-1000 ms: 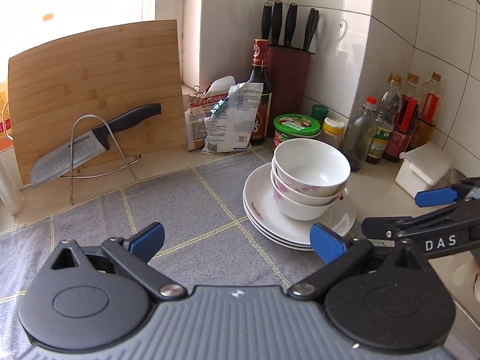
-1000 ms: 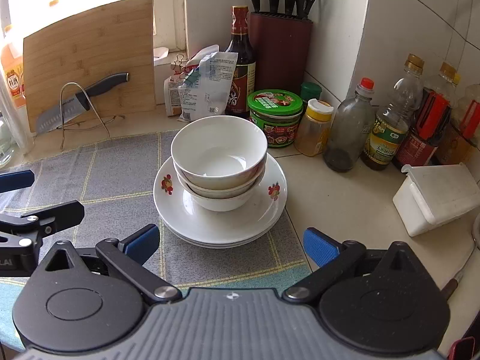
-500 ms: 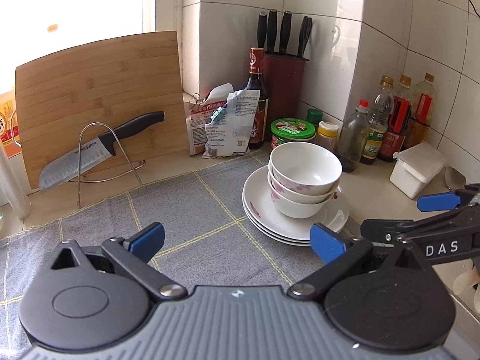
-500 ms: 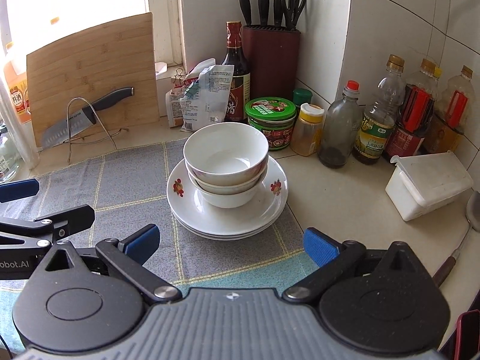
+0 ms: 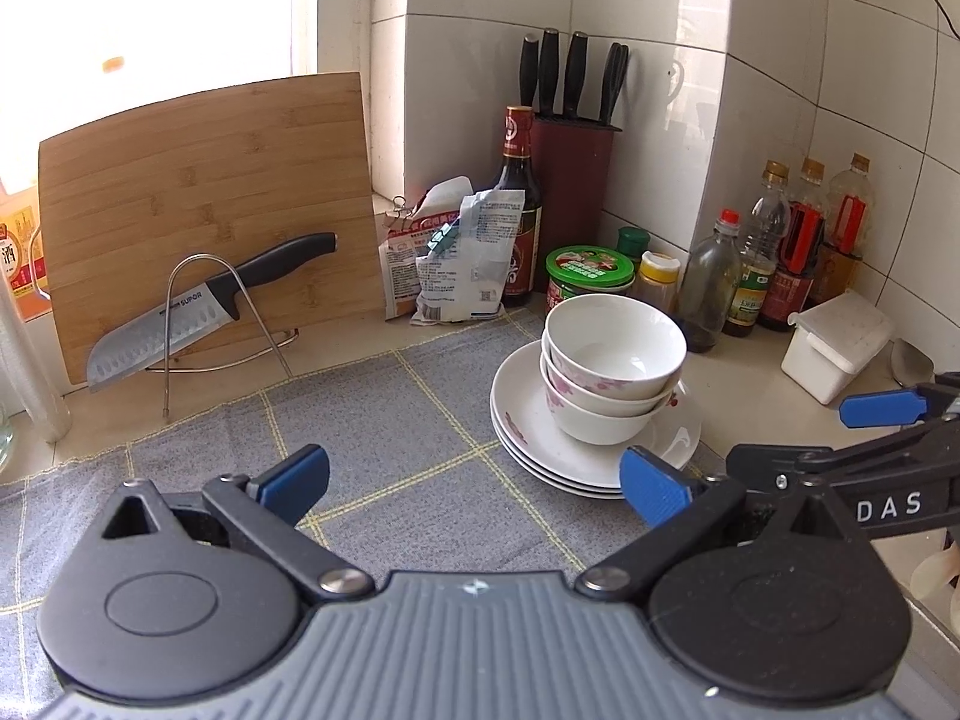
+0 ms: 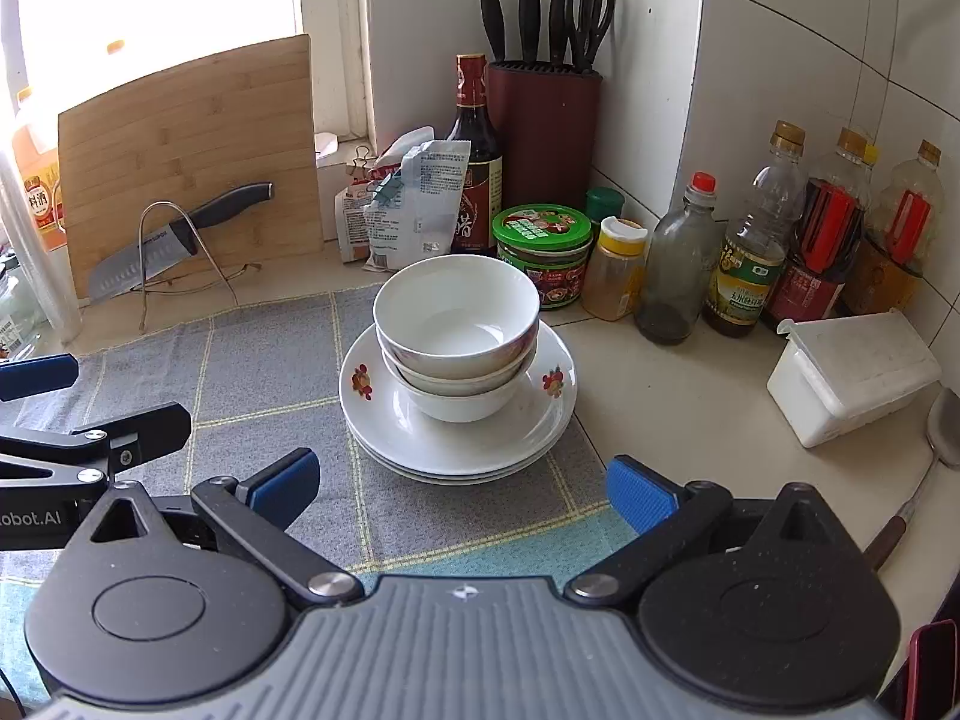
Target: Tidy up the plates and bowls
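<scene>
A stack of white bowls (image 5: 612,360) (image 6: 459,330) sits nested on a stack of white flowered plates (image 5: 528,438) (image 6: 384,414), on a grey checked cloth (image 5: 372,420) (image 6: 270,372). My left gripper (image 5: 474,480) is open and empty, above the cloth, left of and nearer than the stack. My right gripper (image 6: 459,489) is open and empty, just in front of the plates. Each gripper's fingers also show in the other's view, the right one at the right edge (image 5: 876,408) and the left one at the left edge (image 6: 36,369).
A bamboo cutting board (image 5: 204,204) and a knife on a wire rack (image 5: 198,312) stand at the back left. Bags, a dark sauce bottle (image 6: 474,150), a knife block (image 6: 543,120), a green-lidded jar (image 6: 540,252), several bottles and a white lidded box (image 6: 852,378) line the tiled wall.
Both grippers have drawn back and up from the stack of bowls and plates, which looks smaller and farther now. Both stay open and empty.
</scene>
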